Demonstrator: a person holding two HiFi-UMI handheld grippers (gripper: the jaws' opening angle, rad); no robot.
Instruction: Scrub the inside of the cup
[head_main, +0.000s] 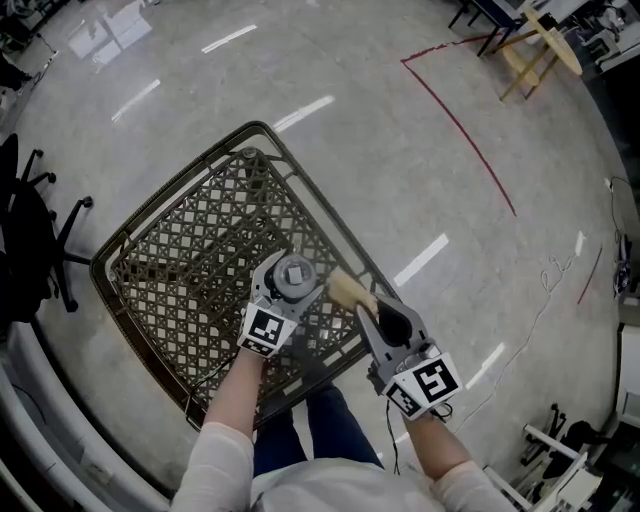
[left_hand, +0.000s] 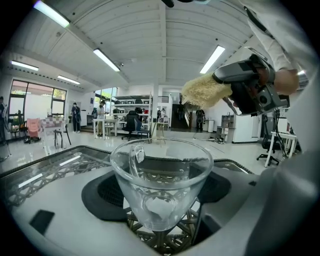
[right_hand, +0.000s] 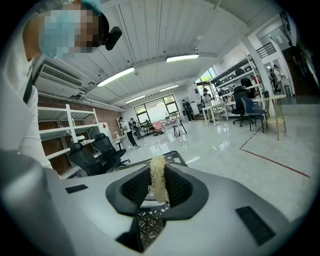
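Open lab hall (shelving (right_hand: 59, 131), desks (right_hand: 220, 107), office chairs (right_hand: 84, 159)).

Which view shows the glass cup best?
The left gripper view: the glass cup sits large between the left gripper's jaws. The head view shows only its top; the right gripper view, nothing clear.

Wicker lattice table (head_main: 190, 250) sits diagonally on the glossy grey floor (head_main: 350, 60). Black office chair (head_main: 35, 235) near its left corner. Red floor line (head_main: 465, 130) far right, wooden stand (head_main: 540, 45) beyond it.
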